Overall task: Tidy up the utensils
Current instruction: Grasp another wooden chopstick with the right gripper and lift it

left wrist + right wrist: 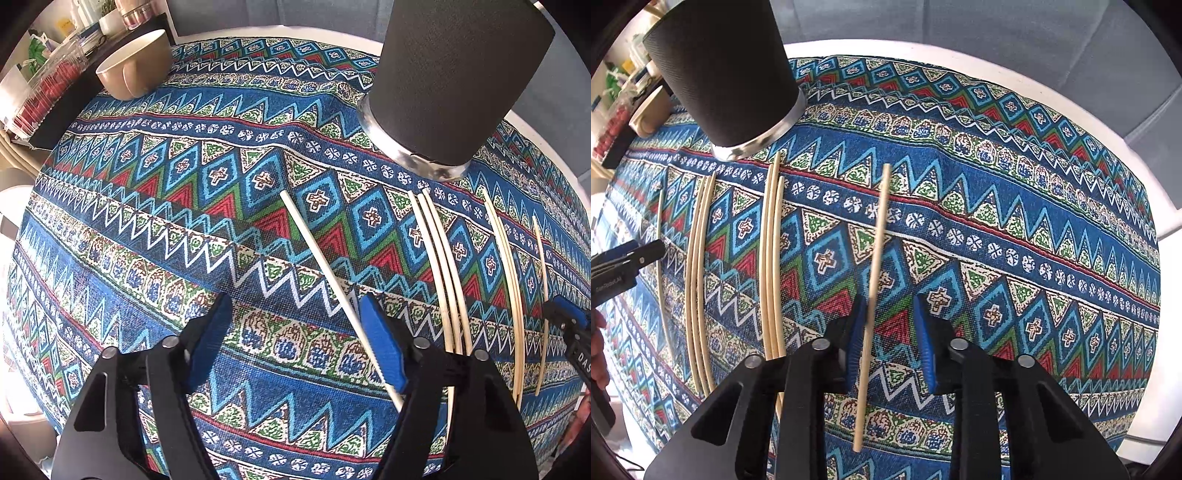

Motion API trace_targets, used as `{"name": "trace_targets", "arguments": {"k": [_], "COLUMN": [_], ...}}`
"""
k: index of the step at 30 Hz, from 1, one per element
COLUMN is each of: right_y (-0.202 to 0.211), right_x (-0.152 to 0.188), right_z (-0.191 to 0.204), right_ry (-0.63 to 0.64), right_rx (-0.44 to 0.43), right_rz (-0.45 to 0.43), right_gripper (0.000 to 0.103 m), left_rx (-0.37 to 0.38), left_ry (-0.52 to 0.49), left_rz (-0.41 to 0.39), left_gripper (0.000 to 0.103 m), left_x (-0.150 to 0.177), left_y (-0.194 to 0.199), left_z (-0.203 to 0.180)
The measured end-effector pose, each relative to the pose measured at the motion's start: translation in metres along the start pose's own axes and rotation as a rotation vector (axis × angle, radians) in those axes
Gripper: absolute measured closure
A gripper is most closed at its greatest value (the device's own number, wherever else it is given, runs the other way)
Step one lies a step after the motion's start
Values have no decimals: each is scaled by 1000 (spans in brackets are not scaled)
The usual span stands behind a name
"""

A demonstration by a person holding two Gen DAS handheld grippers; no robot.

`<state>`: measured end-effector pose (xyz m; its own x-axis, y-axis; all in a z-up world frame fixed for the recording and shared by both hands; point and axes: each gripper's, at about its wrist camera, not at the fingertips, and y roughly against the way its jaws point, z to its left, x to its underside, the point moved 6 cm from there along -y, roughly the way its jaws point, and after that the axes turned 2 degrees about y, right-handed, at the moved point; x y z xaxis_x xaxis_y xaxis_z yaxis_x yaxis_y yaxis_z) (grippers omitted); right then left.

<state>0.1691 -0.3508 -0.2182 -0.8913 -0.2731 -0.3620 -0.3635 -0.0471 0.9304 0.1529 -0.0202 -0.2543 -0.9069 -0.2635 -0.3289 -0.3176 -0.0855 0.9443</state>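
- left gripper (295, 339) spread wide, jaws apart over the patterned tablecloth (155, 236), nothing pinched
- single pale chopstick (332, 284) lying diagonally on the cloth, lower end running right beside the inner face of the right-hand blue pad (380, 343); contact with that pad hard to tell
- bundle of three chopsticks (443, 273) flat on the cloth just right of that pad, near the base of the black cylindrical holder (454, 74)
- pair of chopsticks (506, 273) and one lone stick (543, 280) further right, all lying roughly parallel
- holder upright on the cloth, metal ring at the bottom, interior not visible
- tan bowl (136, 62) at far left edge of the cloth, well apart from the sticks
- right gripper (892, 339) open, blue pads spread
- one chopstick (875, 295) between its jaws, close against the left pad (855, 343), clear gap to the right pad; lying on the cloth or lifted, cannot tell
- same view: pair (774, 258), trio (700, 273) and lone stick (663, 266) flat on the cloth to the left, holder (727, 66) beyond them
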Motion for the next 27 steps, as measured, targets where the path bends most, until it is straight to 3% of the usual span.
{"name": "trace_targets", "arguments": {"k": [2, 4, 6, 10, 14, 20, 27], "right_y": [1, 2, 4, 4, 12, 35, 74], "right_x": [1, 2, 5, 10, 21, 27, 17], "right_z": [-6, -11, -13, -20, -26, -43, -48], "right_ry": [5, 12, -13, -37, -63, -115, -201], "right_rx": [5, 7, -8, -5, -19, -19, -61], "right_rz": [-5, 0, 9, 34, 39, 5, -84], "right_gripper": [93, 98, 98, 98, 98, 98, 98], "left_rx": [5, 13, 40, 66, 128, 102, 100], "left_ry": [0, 11, 34, 36, 113, 70, 26], "left_rz": [-10, -13, -2, 43, 99, 49, -18], "left_gripper": [57, 82, 94, 98, 98, 98, 98], "left_x": [1, 2, 2, 5, 9, 12, -19], "left_y": [4, 6, 1, 3, 7, 43, 78], "left_z": [13, 26, 46, 52, 67, 67, 69]}}
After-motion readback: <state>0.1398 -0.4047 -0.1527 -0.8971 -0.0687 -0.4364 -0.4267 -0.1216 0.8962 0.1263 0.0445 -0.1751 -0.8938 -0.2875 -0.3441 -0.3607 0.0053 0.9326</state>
